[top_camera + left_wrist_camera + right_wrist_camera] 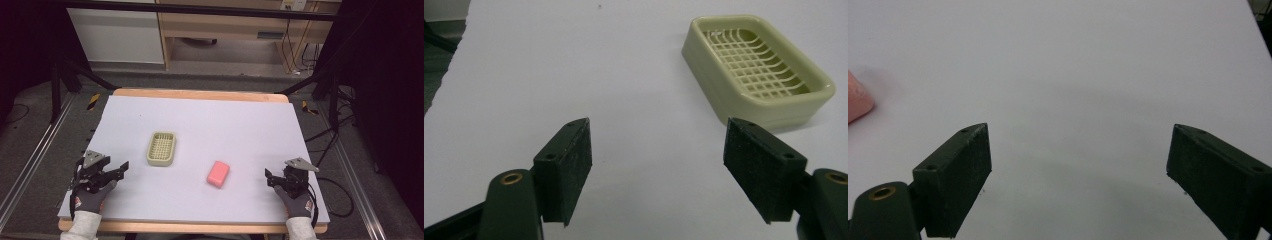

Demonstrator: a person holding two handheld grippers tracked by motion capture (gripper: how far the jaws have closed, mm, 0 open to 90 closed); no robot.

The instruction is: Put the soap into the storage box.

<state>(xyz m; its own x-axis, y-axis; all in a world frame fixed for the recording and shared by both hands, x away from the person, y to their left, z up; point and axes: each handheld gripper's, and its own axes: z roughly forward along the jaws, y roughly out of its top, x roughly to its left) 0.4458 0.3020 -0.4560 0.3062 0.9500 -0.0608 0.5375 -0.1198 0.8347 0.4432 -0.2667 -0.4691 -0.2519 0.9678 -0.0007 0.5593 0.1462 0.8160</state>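
A pale green soap dish [161, 161] with a slotted grid floor lies empty left of the table's middle. A pink bar of soap [218, 173] lies flat to its right, nearer the front. My left gripper [121, 169] rests near the front left of the mat, open, pointing toward the dish. In the left gripper view the left gripper [656, 125] has only bare mat between its pads, and the soap dish [724, 95] sits ahead to the right. My right gripper [270, 178] is open at the front right. In the right gripper view the right gripper [1079, 129] is empty, with the soap [855, 102] at the left edge.
A white mat [225, 125] covers the wooden table [200, 94]. Black frame legs and cables stand on the floor on both sides, and wooden shelving stands beyond the far edge. A gloved hand holds each gripper at the front edge.
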